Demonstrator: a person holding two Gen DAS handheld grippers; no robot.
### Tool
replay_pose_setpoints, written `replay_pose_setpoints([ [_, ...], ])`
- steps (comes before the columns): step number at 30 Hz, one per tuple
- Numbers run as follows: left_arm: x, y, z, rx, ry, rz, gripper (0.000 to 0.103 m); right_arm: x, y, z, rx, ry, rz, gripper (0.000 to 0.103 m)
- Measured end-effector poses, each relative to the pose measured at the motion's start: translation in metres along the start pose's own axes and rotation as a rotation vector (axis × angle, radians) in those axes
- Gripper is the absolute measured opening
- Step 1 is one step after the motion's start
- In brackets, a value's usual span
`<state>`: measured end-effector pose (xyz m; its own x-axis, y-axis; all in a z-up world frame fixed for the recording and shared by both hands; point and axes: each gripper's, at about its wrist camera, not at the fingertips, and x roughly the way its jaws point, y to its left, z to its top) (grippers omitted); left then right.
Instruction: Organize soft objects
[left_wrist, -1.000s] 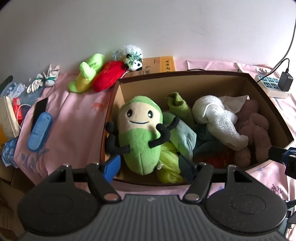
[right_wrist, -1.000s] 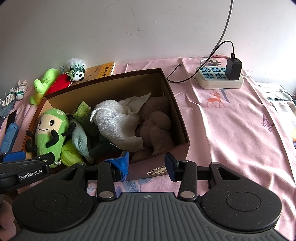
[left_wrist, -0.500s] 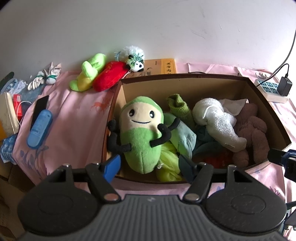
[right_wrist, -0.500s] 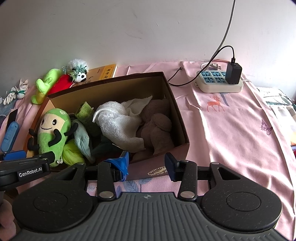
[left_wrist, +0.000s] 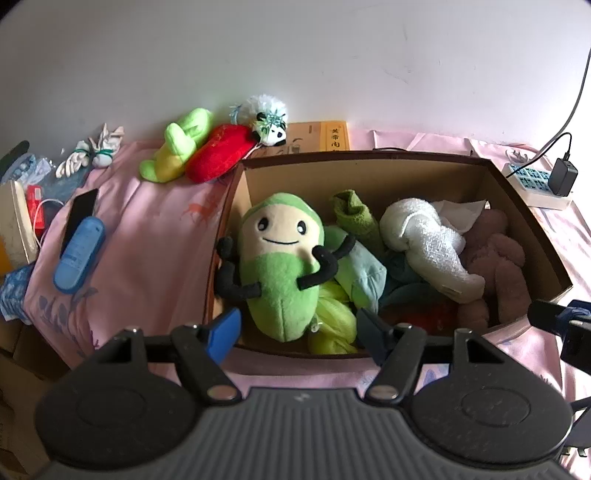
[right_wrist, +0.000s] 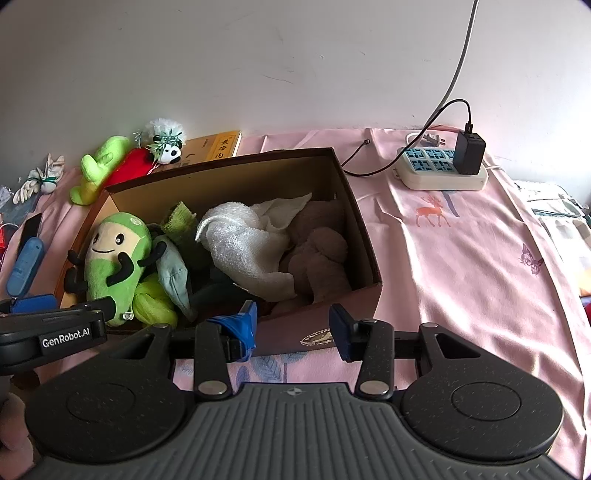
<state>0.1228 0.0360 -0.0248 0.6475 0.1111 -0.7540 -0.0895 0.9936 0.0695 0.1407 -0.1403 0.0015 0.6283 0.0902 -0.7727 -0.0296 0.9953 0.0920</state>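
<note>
A brown cardboard box (left_wrist: 369, 177) (right_wrist: 364, 236) on the pink bedspread holds a smiling green plush (left_wrist: 280, 269) (right_wrist: 114, 262), a white towel (left_wrist: 424, 243) (right_wrist: 247, 247), a brown plush (left_wrist: 498, 266) (right_wrist: 317, 258), a green sock (left_wrist: 354, 214) and yellow-green cloth (left_wrist: 332, 317). My left gripper (left_wrist: 297, 328) hovers open at the box's near wall, nothing between its fingers. My right gripper (right_wrist: 291, 328) stands open and empty in front of the box's near right corner. Behind the box lie a lime plush (left_wrist: 177, 151), a red plush (left_wrist: 221, 157) and a small panda (left_wrist: 271, 127).
A yellow book (left_wrist: 325, 136) lies behind the box. A power strip (right_wrist: 439, 170) with a black charger sits at the back right. A blue case (left_wrist: 79, 254), a black phone (left_wrist: 79, 210) and white gloves (left_wrist: 92, 157) lie left. Open pink bedspread (right_wrist: 461, 266) stretches right of the box.
Both grippers have drawn back slightly, so the box and toys sit a little lower in each view. Nothing in the box has shifted.
</note>
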Motion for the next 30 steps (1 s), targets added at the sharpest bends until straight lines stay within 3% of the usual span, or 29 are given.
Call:
replay_pose_setpoints([
  [30,-0.031,0.005,-0.016,-0.001,-0.084,-0.013,0.069,-0.028,0.002,-0.022,0.005,-0.027,-0.038,0.027],
])
